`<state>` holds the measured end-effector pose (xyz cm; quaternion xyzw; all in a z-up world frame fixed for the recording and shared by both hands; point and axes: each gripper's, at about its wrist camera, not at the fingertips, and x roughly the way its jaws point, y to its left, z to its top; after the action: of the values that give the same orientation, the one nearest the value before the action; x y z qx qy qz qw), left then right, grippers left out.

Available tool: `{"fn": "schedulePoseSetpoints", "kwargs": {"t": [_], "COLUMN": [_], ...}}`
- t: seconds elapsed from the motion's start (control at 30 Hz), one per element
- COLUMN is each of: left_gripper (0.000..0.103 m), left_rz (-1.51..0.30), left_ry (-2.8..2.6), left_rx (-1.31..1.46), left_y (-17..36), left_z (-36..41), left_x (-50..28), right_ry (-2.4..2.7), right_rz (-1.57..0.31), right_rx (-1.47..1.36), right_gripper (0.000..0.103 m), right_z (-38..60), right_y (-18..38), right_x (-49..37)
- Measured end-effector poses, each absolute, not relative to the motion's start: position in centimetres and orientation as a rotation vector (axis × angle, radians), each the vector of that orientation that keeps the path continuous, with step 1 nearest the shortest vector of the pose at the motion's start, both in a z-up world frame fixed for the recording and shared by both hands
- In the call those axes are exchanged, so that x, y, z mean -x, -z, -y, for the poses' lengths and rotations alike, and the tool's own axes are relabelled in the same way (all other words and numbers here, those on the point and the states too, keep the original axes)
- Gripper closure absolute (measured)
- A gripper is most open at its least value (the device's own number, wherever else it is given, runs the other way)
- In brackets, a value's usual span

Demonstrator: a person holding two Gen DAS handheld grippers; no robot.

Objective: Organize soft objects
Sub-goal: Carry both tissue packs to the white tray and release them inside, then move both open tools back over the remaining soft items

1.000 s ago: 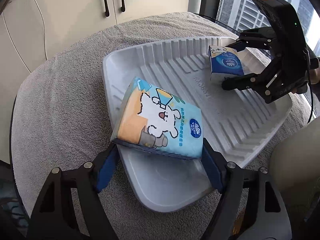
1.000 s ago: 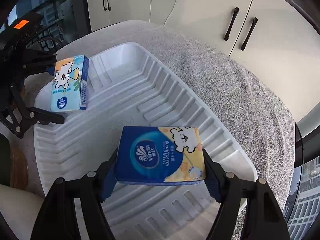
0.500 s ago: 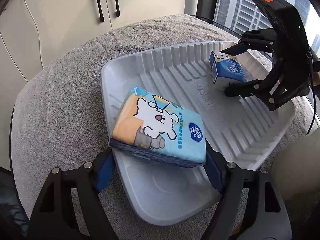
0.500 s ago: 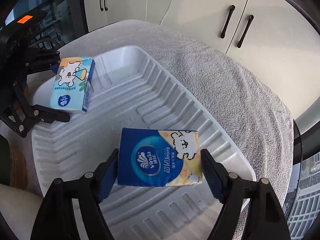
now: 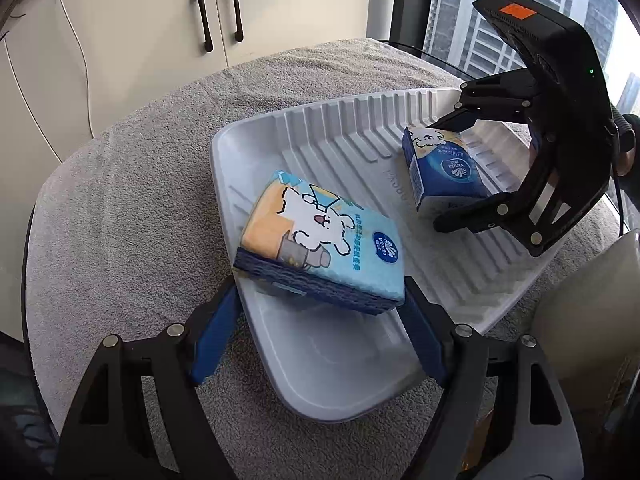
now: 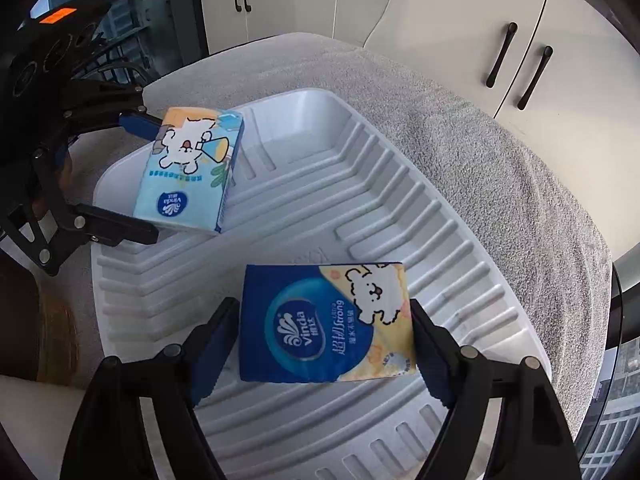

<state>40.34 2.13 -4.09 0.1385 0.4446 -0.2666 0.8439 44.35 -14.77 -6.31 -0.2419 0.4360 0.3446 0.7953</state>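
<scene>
A light blue tissue pack (image 5: pixel 320 248) with a cartoon dog lies tilted over the near corner of the white ribbed tray (image 5: pixel 340 140). My left gripper (image 5: pixel 320 292) is shut on its two ends. From the right wrist view the same pack (image 6: pixel 188 176) sits between the left gripper's (image 6: pixel 154 178) two black fingers at the tray's (image 6: pixel 360 200) far left. A dark blue tissue pack (image 6: pixel 324 328) stands on the tray floor between the pads of my right gripper (image 6: pixel 320 308). A gap shows at its left pad, so the grip is off. In the left view this pack (image 5: pixel 444 172) stands upright inside the right gripper (image 5: pixel 440 176).
The tray rests on a round table under a grey towel (image 5: pixel 140 200). White cabinets with dark handles (image 5: pixel 216 20) stand behind it. A window with tall buildings (image 5: pixel 460 20) is at the back right. A pale cushion (image 5: pixel 592 300) sits by the table's right edge.
The right jaws have spread off the dark blue pack, which now stands free on the tray. The light blue pack has tipped flatter over the tray's corner, still in the left gripper.
</scene>
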Motion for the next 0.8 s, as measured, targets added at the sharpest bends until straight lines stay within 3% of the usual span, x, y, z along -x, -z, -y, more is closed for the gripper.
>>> {"fn": "schedulePoseSetpoints", "kwargs": {"t": [0.33, 0.47, 0.8], "left_gripper": [0.025, 0.015, 0.015], "left_rz": [-0.91, -0.88, -0.853], "left_ry": [0.491, 0.476, 0.463], "left_rx": [-0.28, -0.299, -0.295], "left_y": [3.3, 2.8, 1.6], "left_z": [-3.0, -3.1, -3.5], "left_x": [-40.5, -40.0, -39.0], "right_ry": [-0.736, -0.739, -0.69], "right_rz": [-0.91, -0.883, -0.815], "right_rx": [0.507, 0.488, 0.38], "right_gripper": [0.009, 0.003, 0.003], "right_z": [15.9, 16.6, 20.8], "right_y": [5.5, 4.5, 1.4], "right_x": [-43.3, -42.9, -42.2]}}
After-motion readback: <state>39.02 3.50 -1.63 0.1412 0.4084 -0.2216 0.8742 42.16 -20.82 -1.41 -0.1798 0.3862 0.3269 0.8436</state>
